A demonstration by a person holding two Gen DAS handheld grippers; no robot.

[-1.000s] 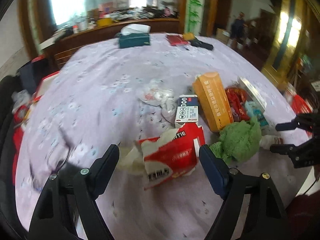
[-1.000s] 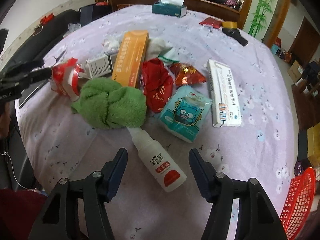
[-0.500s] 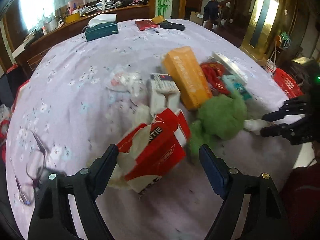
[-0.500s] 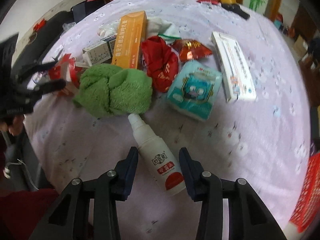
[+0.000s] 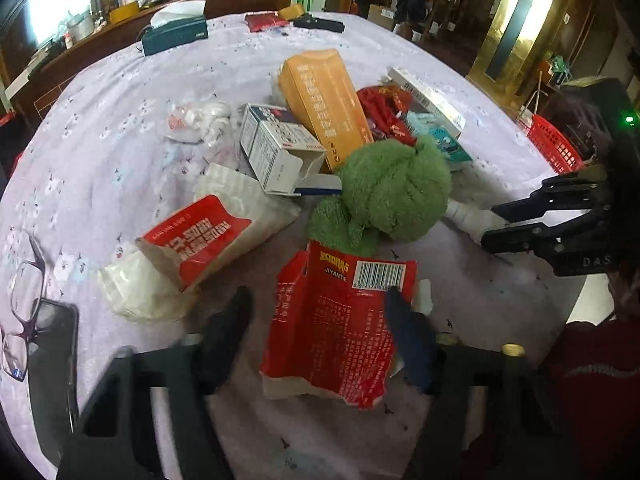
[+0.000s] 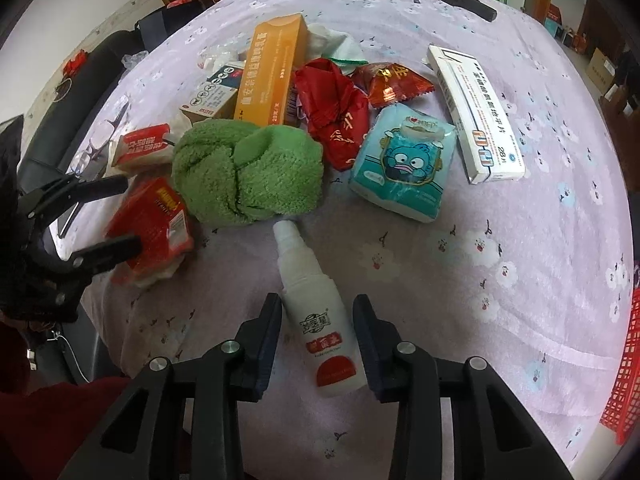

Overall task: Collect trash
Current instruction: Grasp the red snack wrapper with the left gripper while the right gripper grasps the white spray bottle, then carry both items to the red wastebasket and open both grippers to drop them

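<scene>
Lilac floral tabletop [image 5: 120,92] is littered with trash; in the left wrist view the left gripper [image 5: 320,312] has its fingers spread around a torn red wrapper [image 5: 340,328] near the green towel [image 5: 392,192]. Right wrist view: right gripper [image 6: 318,320] fingers sit narrowly either side of a white spray bottle [image 6: 320,320], can't tell if they're touching it.

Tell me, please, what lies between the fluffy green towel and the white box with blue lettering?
In the right wrist view, a crumpled red foil wrapper and a light-blue cartoon tissue pack lie between green towel and white box.

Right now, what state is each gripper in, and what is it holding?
Left gripper: open around the torn red packet, one finger touching; no firm grip visible.
Right gripper: open, straddling the white spray bottle, not clamped.
</scene>
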